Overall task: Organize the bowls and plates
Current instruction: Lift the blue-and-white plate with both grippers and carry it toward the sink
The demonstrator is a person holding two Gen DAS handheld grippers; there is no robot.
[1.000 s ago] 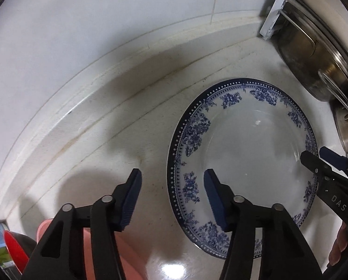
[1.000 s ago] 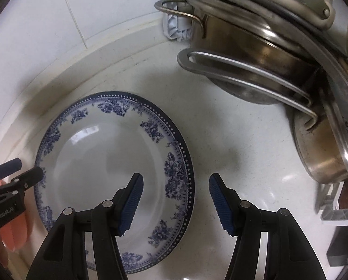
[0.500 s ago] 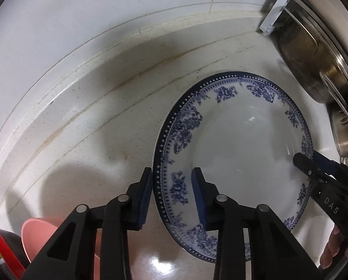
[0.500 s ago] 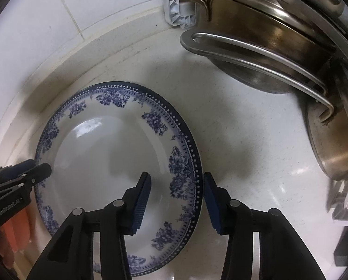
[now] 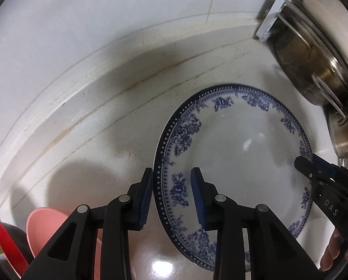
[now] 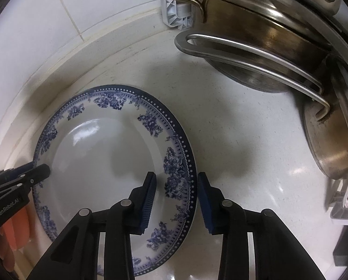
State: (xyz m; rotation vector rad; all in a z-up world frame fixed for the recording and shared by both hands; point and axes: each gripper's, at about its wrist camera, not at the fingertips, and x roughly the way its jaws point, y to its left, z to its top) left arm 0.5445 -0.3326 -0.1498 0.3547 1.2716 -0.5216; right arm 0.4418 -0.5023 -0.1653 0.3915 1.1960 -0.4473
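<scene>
A single plate [image 5: 241,156] is lying flat on the pale speckled counter [image 5: 118,154], close to the raised curb where the counter is meeting the white tiled wall [image 5: 104,18]. The plate is white and glossy, catching soft highlights in its shallow well, and its broad rim is carrying sprays of blue flowers inside a dark blue band dotted with white beads at the very edge. The left gripper [image 5: 171,198] is pointing steeply down over the plate's left rim, one blue ribbed pad sitting just outside the edge and the other over the floral band inside it; its jaws have just been closing and are now standing narrowly apart with the rim between them, though whether the pads are already pressing on the china cannot be told. The right gripper [image 6: 176,198] is straddling the opposite rim in the same way, its inner pad over the well, its outer pad just beyond the beaded edge, the jaws likewise having just been closing around the rim, and contact is equally unclear. Each gripper's black tip is showing at the far side in the other's view. Steel pots [image 6: 267,53] are leaning in a rack at the right, well apart from the plate. A pink bowl [image 5: 45,228] is peeking in at the lower left, beside something red [image 5: 8,242].
</scene>
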